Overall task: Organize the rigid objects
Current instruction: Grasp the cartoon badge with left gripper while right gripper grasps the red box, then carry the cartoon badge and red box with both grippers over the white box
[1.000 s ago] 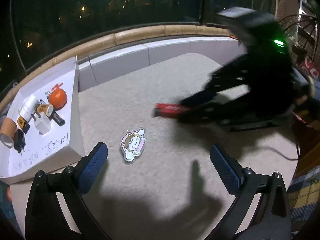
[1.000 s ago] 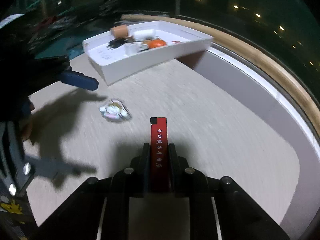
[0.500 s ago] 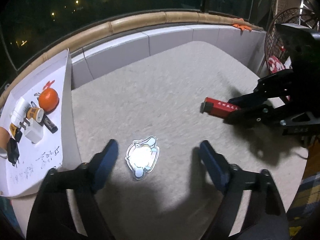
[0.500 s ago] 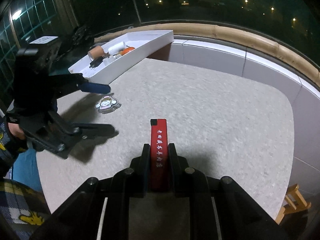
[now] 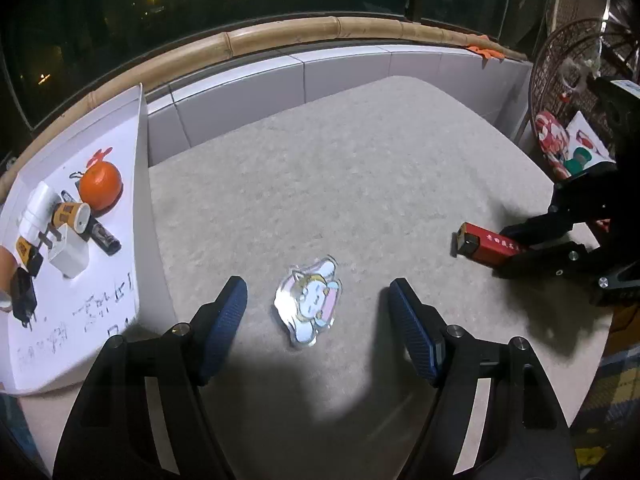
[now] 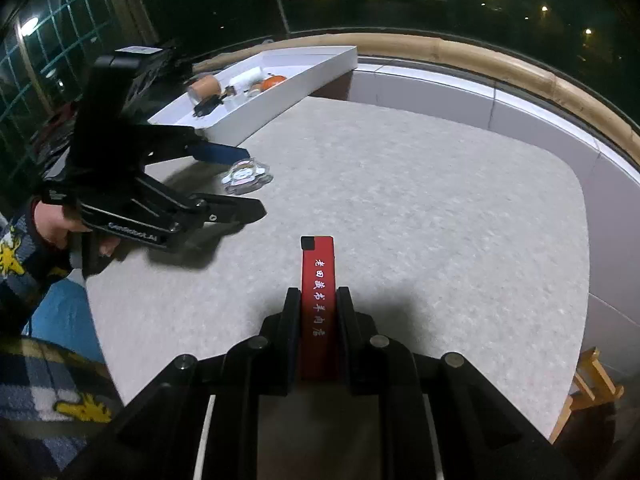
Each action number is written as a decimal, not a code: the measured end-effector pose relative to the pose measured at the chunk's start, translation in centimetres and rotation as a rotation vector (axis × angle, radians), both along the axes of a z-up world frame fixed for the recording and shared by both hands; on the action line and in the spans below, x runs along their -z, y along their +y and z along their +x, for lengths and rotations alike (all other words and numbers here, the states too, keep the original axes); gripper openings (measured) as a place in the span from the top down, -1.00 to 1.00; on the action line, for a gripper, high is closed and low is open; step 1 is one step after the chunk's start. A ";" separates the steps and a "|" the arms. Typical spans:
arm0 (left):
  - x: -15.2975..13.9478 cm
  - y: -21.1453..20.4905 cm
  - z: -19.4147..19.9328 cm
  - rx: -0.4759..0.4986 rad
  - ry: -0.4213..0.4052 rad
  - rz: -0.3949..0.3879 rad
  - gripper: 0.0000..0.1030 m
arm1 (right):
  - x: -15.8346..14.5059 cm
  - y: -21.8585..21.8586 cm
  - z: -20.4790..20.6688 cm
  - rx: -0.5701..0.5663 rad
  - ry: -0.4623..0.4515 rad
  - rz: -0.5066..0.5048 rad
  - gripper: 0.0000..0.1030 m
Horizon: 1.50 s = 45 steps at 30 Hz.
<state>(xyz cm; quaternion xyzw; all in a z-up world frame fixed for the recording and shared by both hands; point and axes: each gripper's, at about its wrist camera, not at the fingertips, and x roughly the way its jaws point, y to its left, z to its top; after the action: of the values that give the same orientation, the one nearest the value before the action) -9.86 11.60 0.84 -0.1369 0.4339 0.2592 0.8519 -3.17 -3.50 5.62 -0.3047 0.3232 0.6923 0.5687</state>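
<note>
A flat cartoon-figure charm [image 5: 310, 304] lies on the pale table top [image 5: 360, 184], between the blue pads of my left gripper [image 5: 316, 316]. Its jaws are closing, and a gap shows on both sides of the charm. In the right wrist view the same charm [image 6: 246, 176] sits just past the left gripper [image 6: 240, 184]. My right gripper [image 6: 318, 300] is shut on a slim red box with white lettering [image 6: 318, 292], held above the table. The left wrist view shows that red box [image 5: 486, 244] at the right.
A white tray [image 5: 132, 148] at the left holds an orange ball [image 5: 100, 186], white plugs, a black adapter and other small items. A low white wall and a bamboo rail [image 5: 280, 36] ring the table's far side. A wicker chair [image 5: 568, 92] stands at the right.
My left gripper has come down around the charm and its jaws have narrowed. The right gripper with the red box has drawn away to the right edge of the left wrist view.
</note>
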 end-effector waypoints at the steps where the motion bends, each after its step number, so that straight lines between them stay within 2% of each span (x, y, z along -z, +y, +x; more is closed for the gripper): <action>1: 0.0 0.2 0.2 0.000 0.000 0.000 -0.44 | 0.0 0.2 0.0 0.009 -0.009 0.003 0.70; 6: 0.0 0.4 0.5 0.011 0.000 0.001 -0.43 | 0.1 0.8 -0.4 0.038 -0.068 0.022 0.70; 12: -0.2 0.7 -0.1 0.020 -0.010 -0.025 -0.18 | 0.1 2.2 0.4 0.081 -0.085 0.052 0.70; 14: -0.1 0.7 0.0 0.023 -0.004 -0.020 -0.18 | 0.1 2.4 0.5 0.089 -0.087 0.056 0.70; 17: -0.2 0.7 0.3 0.022 0.002 -0.010 0.05 | 0.0 2.6 0.7 0.093 -0.075 0.056 0.70; 18: -0.2 0.8 0.4 0.020 0.001 -0.011 0.17 | 0.0 2.6 0.8 0.095 -0.068 0.056 0.70; 19: -0.2 0.9 0.4 0.021 -0.001 -0.010 0.38 | 0.0 2.6 0.9 0.096 -0.064 0.056 0.70; 20: -0.3 1.0 0.4 0.019 -0.003 -0.015 0.42 | 0.0 2.7 0.9 0.099 -0.062 0.056 0.70; 30: -0.3 0.5 0.1 -0.006 -0.004 0.003 0.43 | 0.0 3.5 0.9 0.120 -0.099 0.058 0.70; 34: -0.8 0.4 -0.9 -0.042 -0.065 -0.013 0.43 | -0.1 4.4 1.0 0.133 -0.123 0.059 0.70; 40: -4.0 0.4 -3.3 -0.093 -0.185 0.005 0.43 | -0.2 5.2 1.3 0.162 -0.121 0.062 0.70; 45: -6.7 1.1 -6.0 -0.154 -0.262 0.047 0.43 | -0.6 5.6 2.8 0.233 -0.051 0.082 0.71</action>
<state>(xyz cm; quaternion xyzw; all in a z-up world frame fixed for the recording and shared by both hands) -15.89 12.72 7.58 -0.1825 0.3012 0.3139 0.8817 -0.33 2.13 6.25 -0.2591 0.3133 0.6262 0.6653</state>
